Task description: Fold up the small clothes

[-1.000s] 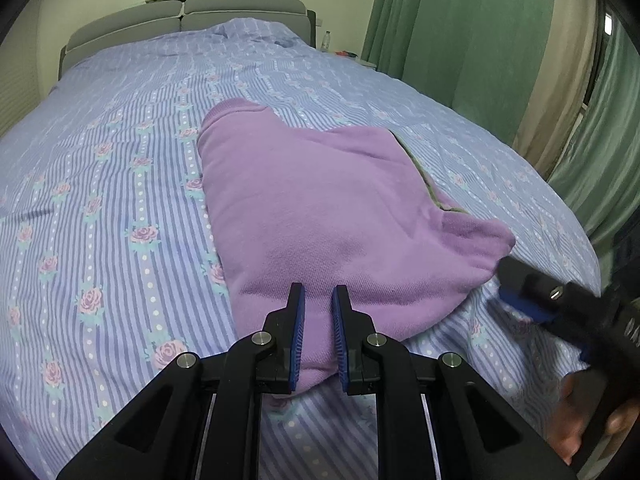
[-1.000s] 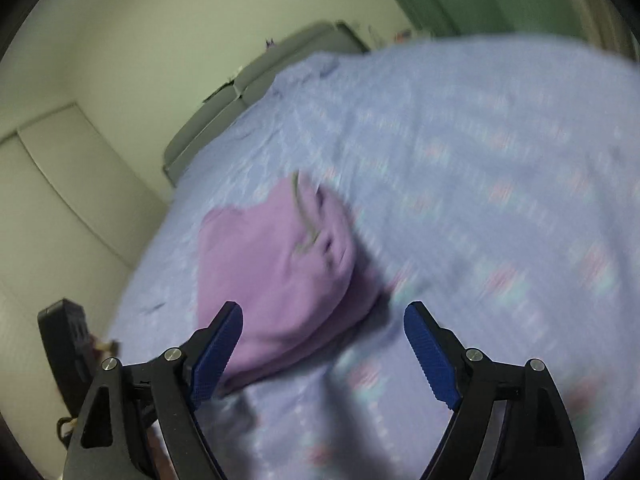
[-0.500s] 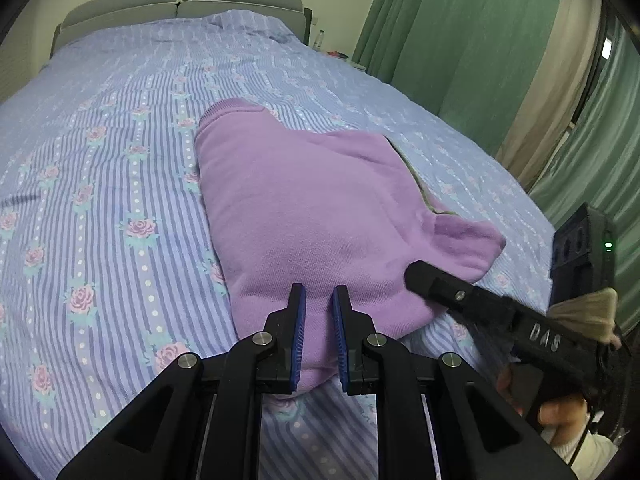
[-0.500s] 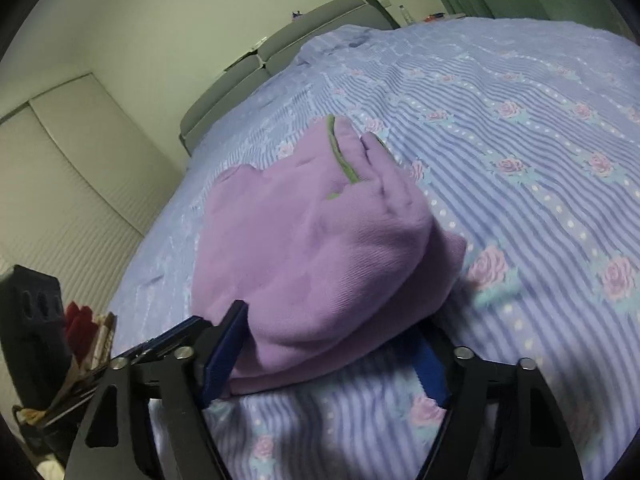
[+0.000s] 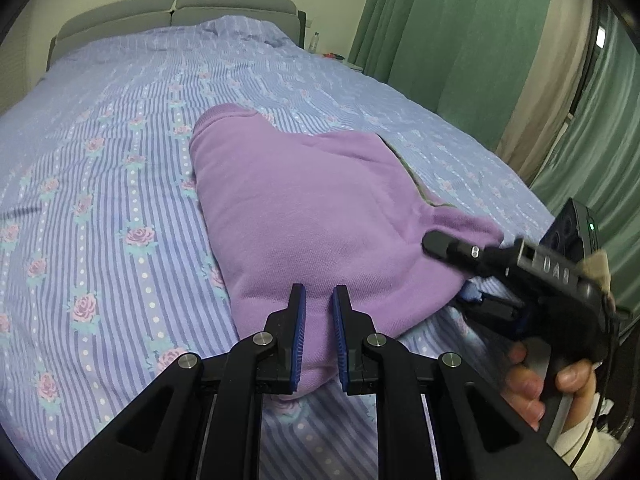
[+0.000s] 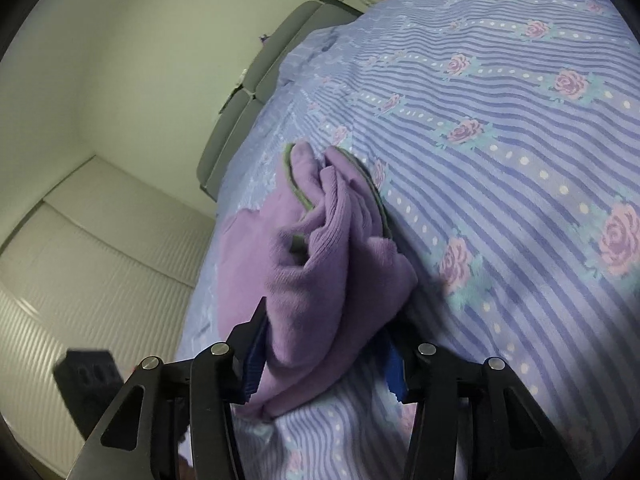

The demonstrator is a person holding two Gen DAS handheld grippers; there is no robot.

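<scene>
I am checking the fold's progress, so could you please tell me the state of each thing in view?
Purple fleece garment: partly folded, bunched, lying on the bed.
Left gripper: shut on the garment's near edge.
Right gripper: jaws just closing around a bunched corner; pads' contact unclear.
Striped floral bedsheet: spread flat.
Green curtains: drawn.

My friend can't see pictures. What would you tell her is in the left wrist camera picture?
A purple garment lies bunched on a bed with a blue striped, rose-patterned sheet, its near edge pinched in the left gripper. At right, a hand holds the right gripper around the garment's corner; its jaws have just been closing. Green curtains hang behind.
</scene>
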